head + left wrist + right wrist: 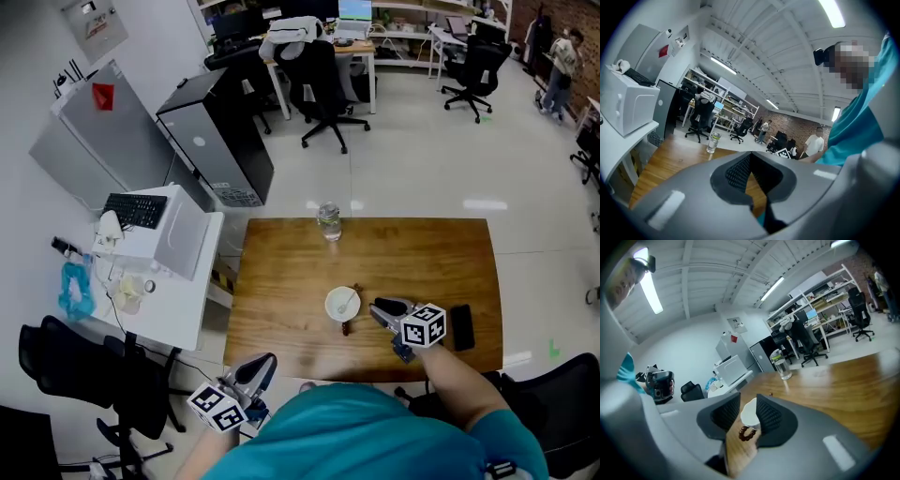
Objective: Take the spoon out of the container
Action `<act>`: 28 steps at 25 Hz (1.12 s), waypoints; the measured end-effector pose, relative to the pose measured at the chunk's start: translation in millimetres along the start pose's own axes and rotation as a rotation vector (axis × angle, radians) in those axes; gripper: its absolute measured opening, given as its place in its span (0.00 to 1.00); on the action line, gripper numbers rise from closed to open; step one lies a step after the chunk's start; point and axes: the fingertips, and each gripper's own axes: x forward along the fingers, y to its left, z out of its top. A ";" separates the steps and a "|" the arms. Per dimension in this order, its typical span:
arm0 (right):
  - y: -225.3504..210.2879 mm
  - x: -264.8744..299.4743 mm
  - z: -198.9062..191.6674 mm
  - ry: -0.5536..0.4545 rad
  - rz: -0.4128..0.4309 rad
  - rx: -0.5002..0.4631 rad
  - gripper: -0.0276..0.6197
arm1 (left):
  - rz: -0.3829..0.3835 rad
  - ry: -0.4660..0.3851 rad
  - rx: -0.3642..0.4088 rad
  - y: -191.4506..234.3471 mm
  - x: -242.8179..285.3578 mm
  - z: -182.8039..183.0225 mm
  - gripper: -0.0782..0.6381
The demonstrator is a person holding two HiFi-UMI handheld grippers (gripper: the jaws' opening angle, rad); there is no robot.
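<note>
Spoon (pixel 348 301) rests in the white bowl (pixel 328 307) at mid-counter (pixel 281 281). Right tongs (pixel 379 309), jaws apart and empty, sit at the bowl's 3 o'clock, aimed at it. Left tongs (pixel 265 364), jaws together, hang off the 7 o'clock edge. Risk: an off-line approach would likely clip the rim and tip the unbraced bowl.

Head view overhead, gripper views low — table (pixel 422 262) shared
</note>
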 end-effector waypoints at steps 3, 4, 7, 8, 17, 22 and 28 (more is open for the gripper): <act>-34.3 33.8 -9.6 0.051 -0.037 0.014 0.26 | -0.008 0.028 -0.013 19.6 11.6 0.1 0.10; -43.9 43.7 -12.9 0.066 -0.054 0.013 0.27 | -0.017 0.038 -0.018 26.0 13.7 0.4 0.10; -64.1 68.6 -22.8 0.094 -0.101 0.026 0.27 | -0.060 0.080 -0.010 44.4 15.2 1.1 0.10; -67.6 75.2 -24.7 0.099 -0.110 0.032 0.28 | -0.070 0.091 -0.013 50.1 16.1 2.7 0.10; -94.4 120.8 -36.7 0.137 -0.165 0.068 0.25 | -0.095 0.134 -0.048 94.9 19.5 10.1 0.10; -97.2 125.5 -50.5 0.149 -0.165 0.045 0.14 | -0.091 0.133 -0.047 103.0 14.0 2.7 0.10; -86.7 121.5 -40.9 0.132 -0.138 0.002 0.12 | -0.088 0.126 -0.045 105.9 13.3 8.8 0.10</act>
